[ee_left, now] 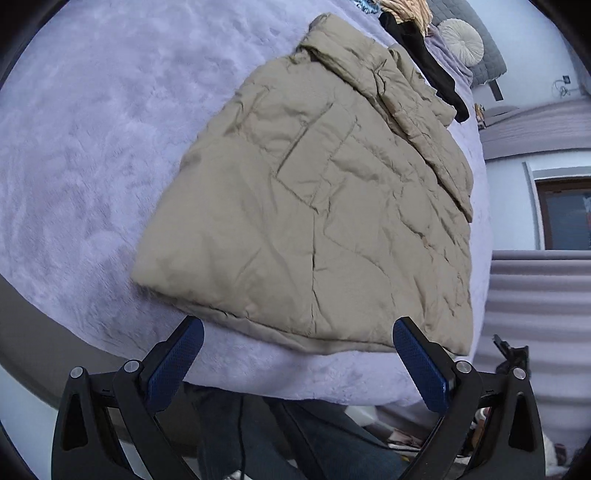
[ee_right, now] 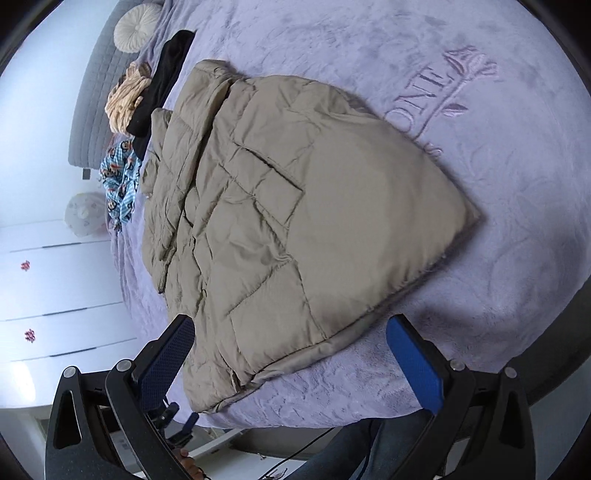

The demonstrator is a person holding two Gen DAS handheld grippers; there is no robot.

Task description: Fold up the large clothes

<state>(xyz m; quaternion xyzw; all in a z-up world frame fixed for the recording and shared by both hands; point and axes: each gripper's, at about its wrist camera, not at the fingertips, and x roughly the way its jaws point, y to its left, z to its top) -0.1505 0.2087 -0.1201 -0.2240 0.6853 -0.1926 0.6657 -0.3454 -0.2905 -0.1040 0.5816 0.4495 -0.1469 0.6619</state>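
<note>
A khaki quilted jacket (ee_left: 325,206) lies folded into a long slab on a lilac plush bed cover (ee_left: 92,147). In the left wrist view its near hem runs just beyond my left gripper (ee_left: 299,328), which stands open over the bed's front edge with nothing between its blue pads. The right wrist view shows the same jacket (ee_right: 295,221) with its near hem corner (ee_right: 221,391) reaching toward my right gripper (ee_right: 290,328). That gripper is open wide and empty, its left finger (ee_right: 173,350) beside the jacket's side edge.
Beyond the jacket lie a black garment (ee_right: 162,85), a tan bundle (ee_right: 125,98), a blue patterned cloth (ee_right: 120,177) and a round cream cushion (ee_right: 135,27). White drawers (ee_right: 55,295) stand beside the bed. A person's jeans-clad legs (ee_left: 295,443) are below the bed edge. My other gripper (ee_right: 177,428) shows low in the right wrist view.
</note>
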